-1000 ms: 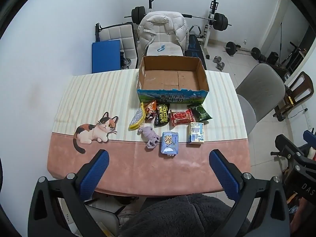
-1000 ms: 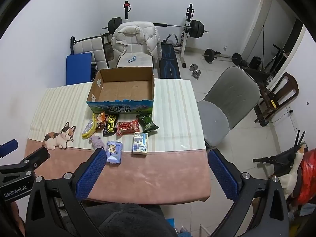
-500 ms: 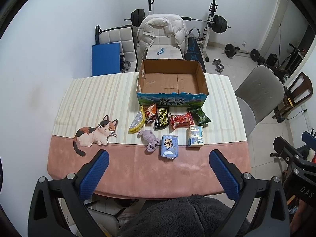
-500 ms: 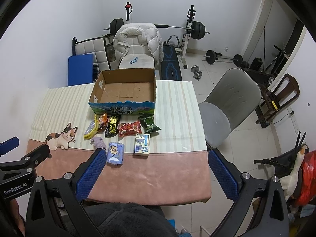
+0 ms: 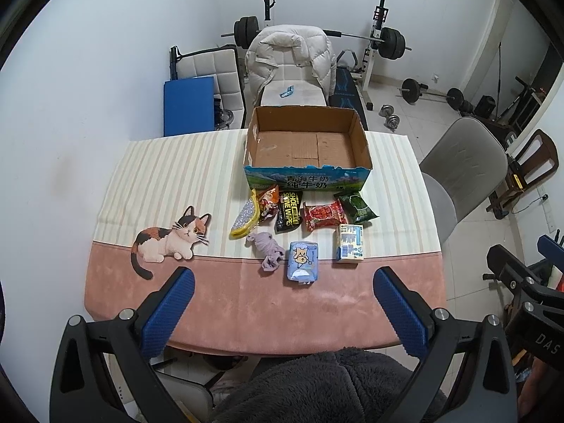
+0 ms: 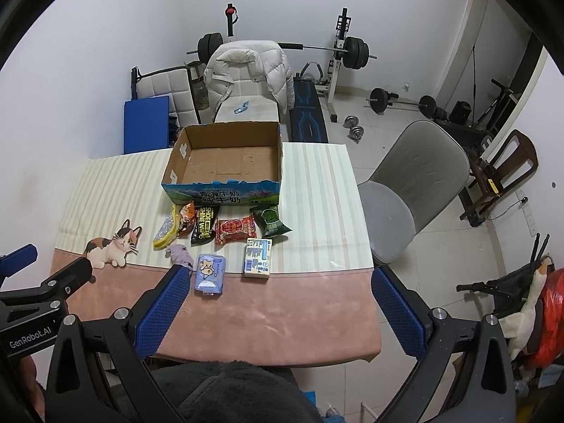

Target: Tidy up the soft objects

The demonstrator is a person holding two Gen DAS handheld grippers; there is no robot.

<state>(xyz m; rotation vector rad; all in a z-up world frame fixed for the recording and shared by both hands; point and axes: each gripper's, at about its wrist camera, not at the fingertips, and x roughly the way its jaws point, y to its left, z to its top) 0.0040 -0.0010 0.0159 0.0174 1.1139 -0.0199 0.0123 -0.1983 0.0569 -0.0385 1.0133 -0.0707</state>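
Both sets of jaws wide and holding nothing: left gripper [image 5: 280, 312] and right gripper [image 6: 278, 312] high above the near table edge [image 5: 246, 331]. Soft packets in a cluster just before the bare cardboard box [image 5: 306, 148]. Best to start with the nearest, the blue tissue pack [image 5: 303, 260]: descend straight, pinch across its short width, lift clear of the purple cloth [image 5: 267, 250] beside it.

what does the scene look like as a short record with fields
box: cardboard box, open, nothing inside
items: eight soft items on the tablecloth, in front of the box
nearest items: blue tissue pack, purple cloth, white pack
left gripper: open, holding nothing
right gripper: open, holding nothing
progress: nothing packed yet
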